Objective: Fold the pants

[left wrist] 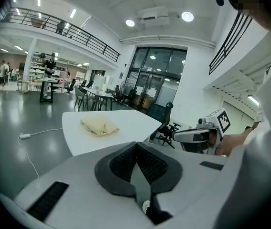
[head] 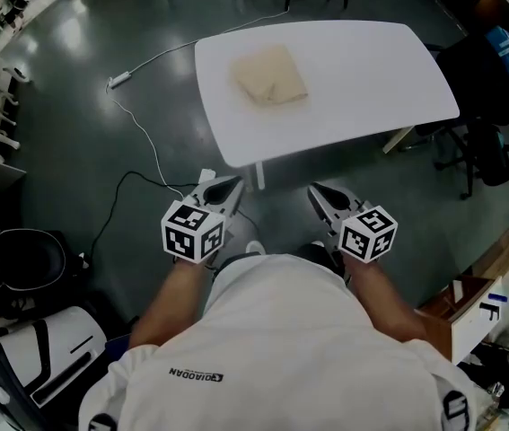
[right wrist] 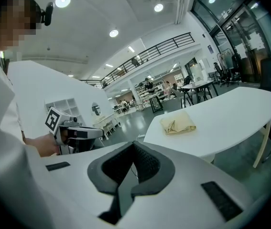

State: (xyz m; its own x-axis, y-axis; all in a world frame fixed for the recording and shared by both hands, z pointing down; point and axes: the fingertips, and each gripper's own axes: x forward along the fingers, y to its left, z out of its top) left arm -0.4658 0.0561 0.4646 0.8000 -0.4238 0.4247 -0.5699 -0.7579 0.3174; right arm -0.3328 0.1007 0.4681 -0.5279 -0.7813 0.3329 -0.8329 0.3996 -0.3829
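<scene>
Beige pants [head: 271, 74], folded, lying on white table [head: 371, 97]. Left gripper [head: 232, 185] and right gripper [head: 315, 191]: both off the table's near edge, jaws closed together, nothing held.

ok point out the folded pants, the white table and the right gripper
folded pants [head: 270, 74], head view, middle of the cloth
white table [head: 362, 79], head view, bare top
right gripper [head: 319, 193], head view, between its fingertips

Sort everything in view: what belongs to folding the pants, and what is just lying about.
For the job:
- pants, lying folded on the white table
- left gripper, shut and empty
- right gripper, shut and empty

Just lying about:
- white cable on the floor
- black office chair beside the table
</scene>
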